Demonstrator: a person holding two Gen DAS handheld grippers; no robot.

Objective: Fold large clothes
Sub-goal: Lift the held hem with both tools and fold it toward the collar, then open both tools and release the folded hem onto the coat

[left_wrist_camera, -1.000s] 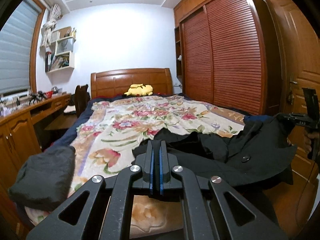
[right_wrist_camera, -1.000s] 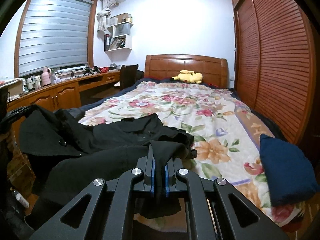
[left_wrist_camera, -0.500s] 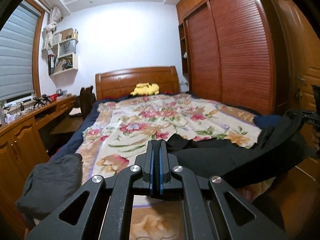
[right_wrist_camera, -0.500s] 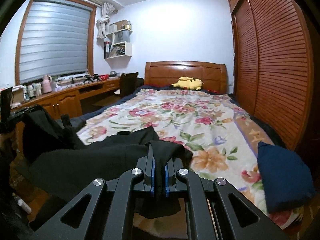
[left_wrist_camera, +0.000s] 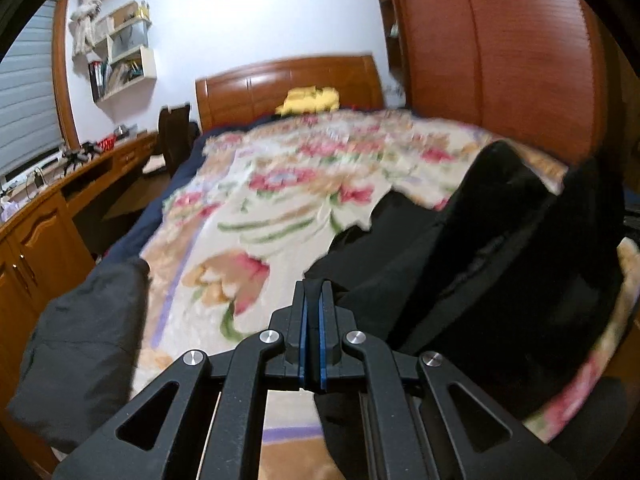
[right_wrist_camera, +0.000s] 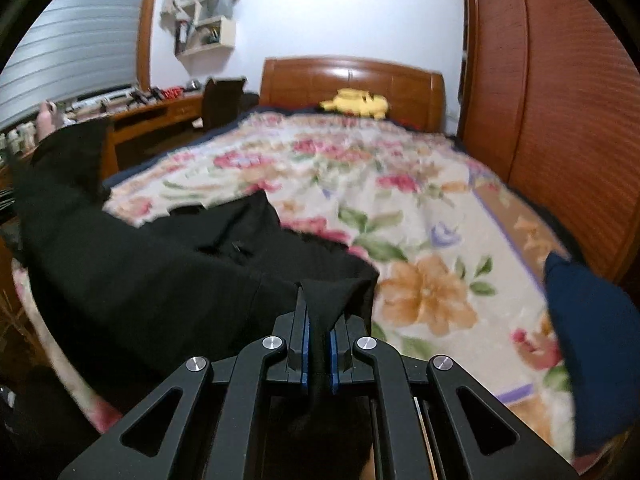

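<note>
A large black coat (left_wrist_camera: 472, 264) lies across the foot of a bed with a floral blanket (left_wrist_camera: 280, 200). My left gripper (left_wrist_camera: 313, 292) is shut on one edge of the coat, at its left end. My right gripper (right_wrist_camera: 318, 296) is shut on another edge, with black cloth (right_wrist_camera: 320, 320) pinched between the blue pads. In the right wrist view the coat (right_wrist_camera: 160, 272) stretches away to the left over the floral blanket (right_wrist_camera: 400, 208). Both views are blurred by motion.
A grey folded garment (left_wrist_camera: 84, 344) lies at the bed's near left corner. A dark blue folded item (right_wrist_camera: 592, 344) lies at the near right. A yellow plush toy (left_wrist_camera: 310, 98) sits by the wooden headboard (right_wrist_camera: 352, 80). A desk (left_wrist_camera: 48, 196) runs along the left wall, a slatted wardrobe (right_wrist_camera: 560, 100) along the right.
Both grippers have moved forward and lower over the bed, carrying the coat with them. The coat now lies further onto the blanket. Both views have tilted.
</note>
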